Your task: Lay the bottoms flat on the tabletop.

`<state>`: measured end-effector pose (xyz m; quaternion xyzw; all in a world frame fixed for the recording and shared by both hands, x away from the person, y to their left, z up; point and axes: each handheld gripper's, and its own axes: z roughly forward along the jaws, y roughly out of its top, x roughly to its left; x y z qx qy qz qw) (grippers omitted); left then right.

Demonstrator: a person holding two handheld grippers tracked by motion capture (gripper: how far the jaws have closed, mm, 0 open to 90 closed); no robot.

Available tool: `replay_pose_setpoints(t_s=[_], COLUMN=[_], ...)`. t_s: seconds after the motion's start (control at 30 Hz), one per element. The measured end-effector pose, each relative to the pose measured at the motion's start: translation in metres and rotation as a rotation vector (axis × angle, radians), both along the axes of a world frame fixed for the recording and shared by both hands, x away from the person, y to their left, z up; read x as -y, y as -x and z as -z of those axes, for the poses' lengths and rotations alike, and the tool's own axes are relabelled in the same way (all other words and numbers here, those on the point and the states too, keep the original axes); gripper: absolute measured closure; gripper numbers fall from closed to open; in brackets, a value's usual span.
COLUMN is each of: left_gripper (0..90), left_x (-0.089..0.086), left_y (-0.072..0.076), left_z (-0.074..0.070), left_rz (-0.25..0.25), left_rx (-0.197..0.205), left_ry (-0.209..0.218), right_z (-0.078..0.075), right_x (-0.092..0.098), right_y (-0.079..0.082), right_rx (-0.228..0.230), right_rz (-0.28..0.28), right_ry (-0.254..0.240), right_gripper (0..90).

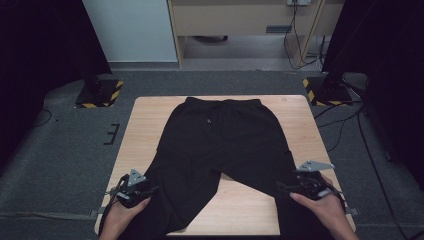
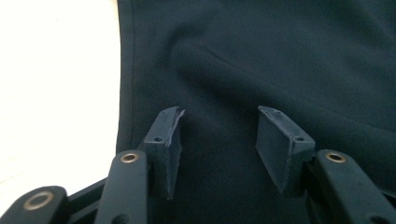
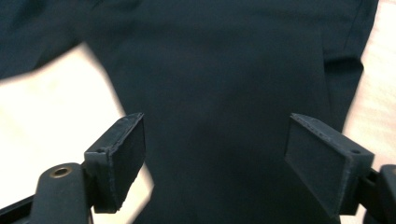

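My left gripper [image 1: 131,191], jaws parted and empty, hovers over the trousers' [image 1: 220,145] left leg at the table's [image 1: 145,117] near-left corner, the legs running lengthwise toward the waistband at the far edge, while my right gripper [image 1: 305,184], wide open and empty, hangs over the right leg.

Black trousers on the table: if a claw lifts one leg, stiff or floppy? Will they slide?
Probably floppy: the black trousers lie flat with soft creases, and their legs droop over the table edge, so a lifted leg would likely sag. They look light and thin. On the smooth wood, a pull may drag the whole garment, not one leg.
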<state>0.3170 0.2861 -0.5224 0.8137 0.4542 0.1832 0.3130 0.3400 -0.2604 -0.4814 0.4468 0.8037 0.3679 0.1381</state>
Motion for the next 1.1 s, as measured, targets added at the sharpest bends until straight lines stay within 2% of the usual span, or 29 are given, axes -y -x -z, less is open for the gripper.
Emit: replay_pose_setpoints(t_s=[0.07,0.1,0.13,0.23,0.27,0.3,0.33,0.37,0.4,0.47,0.53,0.63,0.77,0.8,0.87,0.9,1.1], left_gripper=[50.1,50.2,50.2,49.4,49.4,46.2,46.2,41.1,40.0,38.5,33.9,31.1,30.2,30.1,30.0,30.1,30.0], left_x=[0.0,-0.001,-0.001,-0.003,-0.003,-0.003,-0.002,0.003,0.003,0.01,0.019,0.029,0.032,0.029,0.026,0.023,0.021], left_y=[0.002,0.004,0.006,0.01,0.01,0.008,0.006,-0.002,-0.002,-0.012,-0.024,-0.036,-0.034,-0.032,-0.032,-0.031,-0.026], left_z=[-0.001,-0.001,-0.001,-0.003,-0.005,-0.007,-0.011,-0.019,-0.019,-0.023,-0.021,-0.013,-0.006,-0.004,-0.002,0.001,0.004], left_rz=[0.009,0.011,0.012,0.015,0.016,0.015,0.004,-0.005,-0.005,-0.005,-0.001,0.003,0.026,0.019,0.012,0.006,0.013], left_rx=[-0.005,-0.008,-0.013,-0.028,-0.02,0.007,0.039,0.087,0.087,0.111,0.101,0.067,0.05,0.035,0.027,0.007,0.007], left_ry=[-0.005,-0.004,-0.004,-0.009,-0.004,0.007,0.02,0.044,0.044,0.058,0.052,0.041,0.018,0.018,0.028,0.036,0.014], right_z=[0.007,0.014,0.014,0.031,0.031,0.037,0.037,0.041,0.043,0.045,0.047,0.047,0.046,0.045,0.045,0.043,0.04], right_x=[-0.008,-0.015,-0.015,-0.029,-0.029,-0.034,-0.034,-0.037,-0.039,-0.04,-0.042,-0.042,-0.042,-0.043,-0.042,-0.042,-0.041], right_y=[-0.02,-0.034,-0.034,-0.051,-0.051,-0.054,-0.054,-0.056,-0.056,-0.056,-0.055,-0.048,-0.037,-0.028,-0.025,-0.016,0.0], right_rx=[0.005,0.014,0.014,0.011,0.011,0.017,0.017,0.011,0.004,0.0,0.017,0.016,0.009,-0.001,-0.009,-0.024,-0.048], right_rz=[0.043,0.069,0.069,0.095,0.095,0.089,0.089,0.086,0.086,0.086,0.094,0.108,0.103,0.095,0.092,0.083,0.054], right_ry=[-0.02,-0.001,-0.001,0.082,0.082,0.107,0.107,0.116,0.121,0.125,0.127,0.127,0.132,0.136,0.129,0.136,0.154], right_gripper=[20.2,21.8,21.8,24.1,24.1,24.5,24.5,25.1,25.6,25.9,26.4,26.7,27.1,29.0,29.8,30.3,31.4])
